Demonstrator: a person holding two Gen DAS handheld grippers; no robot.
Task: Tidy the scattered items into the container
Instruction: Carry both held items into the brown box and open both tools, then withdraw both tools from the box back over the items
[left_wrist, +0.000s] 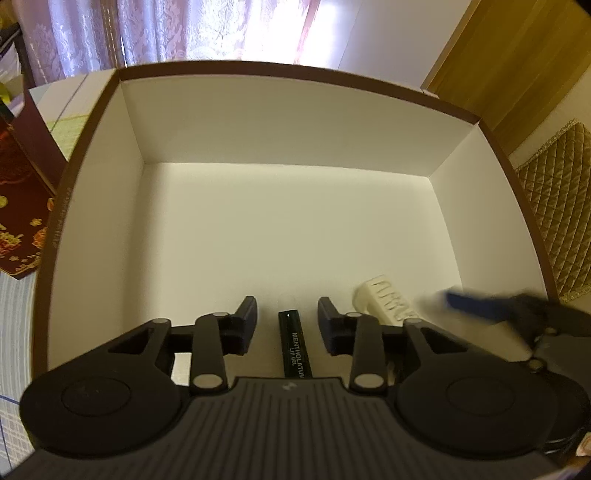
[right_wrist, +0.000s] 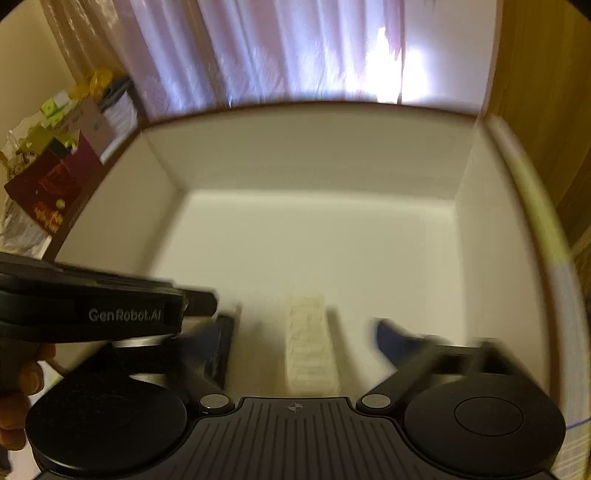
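While both grippers hang over the box (left_wrist: 92, 155), the left gripper (left_wrist: 287, 319) is spread around the lip gel tube (left_wrist: 293, 343), and the right gripper (right_wrist: 306, 332) is spread around the white piece (right_wrist: 308, 339).

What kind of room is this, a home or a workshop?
Probably a home room: patterned curtains cover a bright window, a quilted cushion sits beside the box, and household clutter is piled in a corner.

A home room: lace curtains (left_wrist: 110, 33), quilted cushion (left_wrist: 557, 206), wooden door (left_wrist: 517, 55).
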